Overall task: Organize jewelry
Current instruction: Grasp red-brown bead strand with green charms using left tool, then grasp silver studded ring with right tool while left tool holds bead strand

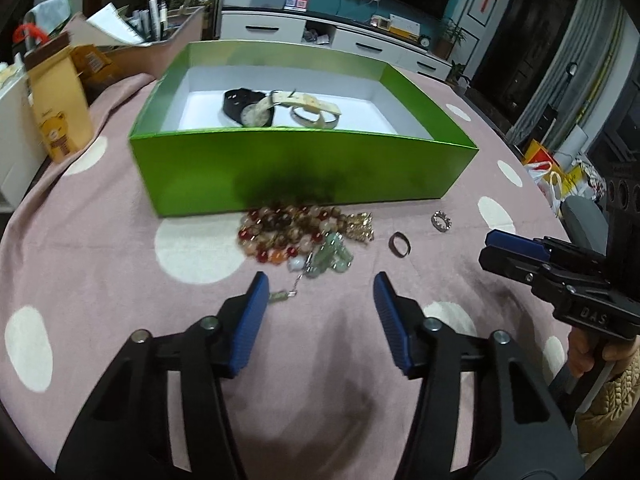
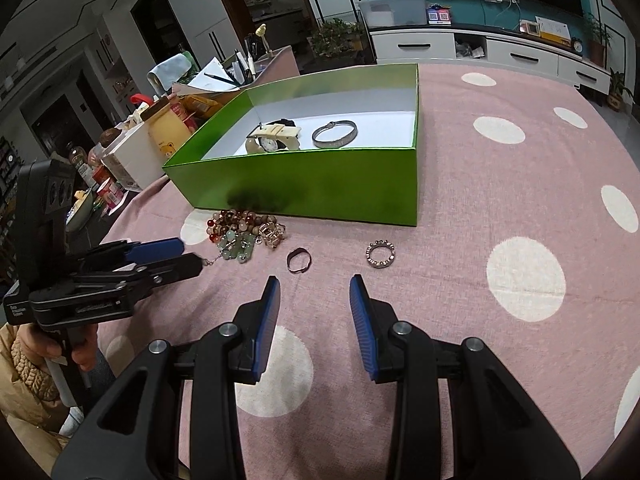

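Pink cloth with white dots (image 1: 100, 248) fills both views, covering the table. Above centre of each frame sits the green box (image 1: 304, 168), white inside, holding a cream-strapped watch (image 1: 256, 114), a black band (image 1: 238, 102) and a silver bangle (image 2: 335, 135). Just below the box's front wall, at mid-frame, lies the bead pile (image 1: 288, 236), with a gold chain (image 1: 360, 228) touching its right edge. Right of these, well apart, rest a dark ring (image 1: 400, 244) and a studded ring (image 1: 441, 221). Left gripper (image 1: 320, 292) is parted and empty, a small clasp just beside its left pad. Right gripper (image 2: 314, 292) also stands parted, gripping nothing.
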A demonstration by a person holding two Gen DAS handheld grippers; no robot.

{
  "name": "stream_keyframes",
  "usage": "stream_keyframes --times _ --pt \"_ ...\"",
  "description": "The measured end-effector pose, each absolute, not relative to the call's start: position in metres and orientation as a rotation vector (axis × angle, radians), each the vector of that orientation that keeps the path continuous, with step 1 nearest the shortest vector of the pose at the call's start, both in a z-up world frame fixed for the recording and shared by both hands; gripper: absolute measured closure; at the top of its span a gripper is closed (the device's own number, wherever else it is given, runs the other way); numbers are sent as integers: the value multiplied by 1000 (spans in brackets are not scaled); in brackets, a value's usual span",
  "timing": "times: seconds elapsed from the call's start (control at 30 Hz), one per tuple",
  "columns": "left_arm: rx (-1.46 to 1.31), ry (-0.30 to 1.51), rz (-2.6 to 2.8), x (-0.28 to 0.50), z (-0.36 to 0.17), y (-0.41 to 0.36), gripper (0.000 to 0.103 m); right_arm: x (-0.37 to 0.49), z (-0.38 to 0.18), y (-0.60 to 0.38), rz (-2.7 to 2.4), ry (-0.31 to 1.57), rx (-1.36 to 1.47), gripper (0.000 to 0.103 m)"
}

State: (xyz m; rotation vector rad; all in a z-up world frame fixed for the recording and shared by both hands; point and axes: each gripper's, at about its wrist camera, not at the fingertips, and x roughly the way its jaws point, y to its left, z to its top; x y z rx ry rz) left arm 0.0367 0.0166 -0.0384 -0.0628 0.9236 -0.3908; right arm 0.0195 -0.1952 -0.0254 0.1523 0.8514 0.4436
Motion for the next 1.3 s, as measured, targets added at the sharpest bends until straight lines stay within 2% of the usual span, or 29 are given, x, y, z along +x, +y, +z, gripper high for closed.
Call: stream_keyframes --times 0.43,0.7,1.13,1.3 --pt "32 935 -442 65 -52 -8 93 27 -36 -196 439 876 163 67" --pt "25 934 -452 63 -54 -10 97 31 -41 -198 425 887 173 67" --pt "-186 786 -432 53 7 38 98 42 -45 -195 359 867 65 67" --pt "-205 770 -404 54 12 52 98 53 -50 -191 347 871 31 67"
